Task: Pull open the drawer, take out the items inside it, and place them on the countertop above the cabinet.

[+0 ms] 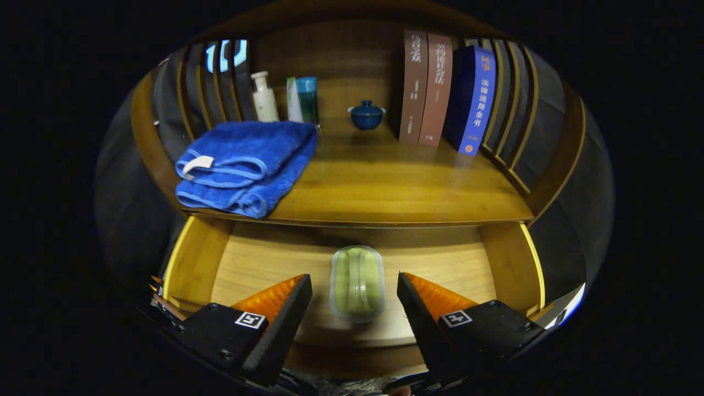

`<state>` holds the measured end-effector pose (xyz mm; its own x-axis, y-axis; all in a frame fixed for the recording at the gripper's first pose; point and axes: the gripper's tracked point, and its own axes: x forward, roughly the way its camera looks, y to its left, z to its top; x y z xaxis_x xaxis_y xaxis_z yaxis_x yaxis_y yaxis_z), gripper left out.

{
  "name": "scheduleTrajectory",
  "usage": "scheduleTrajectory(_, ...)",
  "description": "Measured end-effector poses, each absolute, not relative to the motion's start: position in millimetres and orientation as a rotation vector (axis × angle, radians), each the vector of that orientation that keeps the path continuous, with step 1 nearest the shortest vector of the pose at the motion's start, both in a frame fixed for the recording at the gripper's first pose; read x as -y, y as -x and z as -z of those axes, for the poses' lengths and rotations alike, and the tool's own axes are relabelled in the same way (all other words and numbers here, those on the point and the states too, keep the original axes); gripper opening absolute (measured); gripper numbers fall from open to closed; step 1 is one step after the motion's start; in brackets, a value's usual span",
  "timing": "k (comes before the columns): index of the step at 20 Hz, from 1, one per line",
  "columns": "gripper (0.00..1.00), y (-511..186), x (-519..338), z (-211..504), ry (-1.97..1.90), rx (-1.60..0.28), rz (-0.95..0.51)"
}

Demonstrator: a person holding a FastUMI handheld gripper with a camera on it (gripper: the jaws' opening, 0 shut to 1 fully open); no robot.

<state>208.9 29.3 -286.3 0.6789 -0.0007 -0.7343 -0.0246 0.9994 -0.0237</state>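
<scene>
Drawer: wooden, pulled open beneath the cabinet's top, its pale floor and both side walls in sight. Contents: one green oblong item in a clear wrapper, lying lengthwise near the middle of the drawer floor, close to the front; what it is exactly cannot be told. Gripper: poised over the drawer front, fingers spread wide apart, one on each side of the green item and neither touching it; the item sits in the gap between the fingertips. Surface above the drawer: warm brown wood, glossy. On it, toward the left and at the front edge, a folded blue towel with a white tag, its fold slightly overhanging the drawer. Behind the towel, against the back panel, a white bottle stands upright, with a teal-capped tube just beside it. Farther along the back, near the centre, a small dark blue lidded cup. To the right of the cup, two brown books stand upright side by side, touching, and a blue book leans next to them. Slatted wooden side panels flank the surface on both sides.
</scene>
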Motion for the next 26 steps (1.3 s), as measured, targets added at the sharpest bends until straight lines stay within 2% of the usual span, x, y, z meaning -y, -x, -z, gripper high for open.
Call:
scheduleTrajectory(6,0.99,-222,-28,327,-0.004,-0.941,-0.006)
scheduleTrajectory(10,0.63,-220,-26,344,0.02,-0.987,0.003)
scheduleTrajectory(13,0.59,-229,-27,348,0.028,-0.968,0.007)
scheduleTrajectory(15,0.23,-223,-28,350,0.07,-0.987,-0.009)
scheduleTrajectory(26,0.23,-212,-37,331,0.065,-0.956,-0.071)
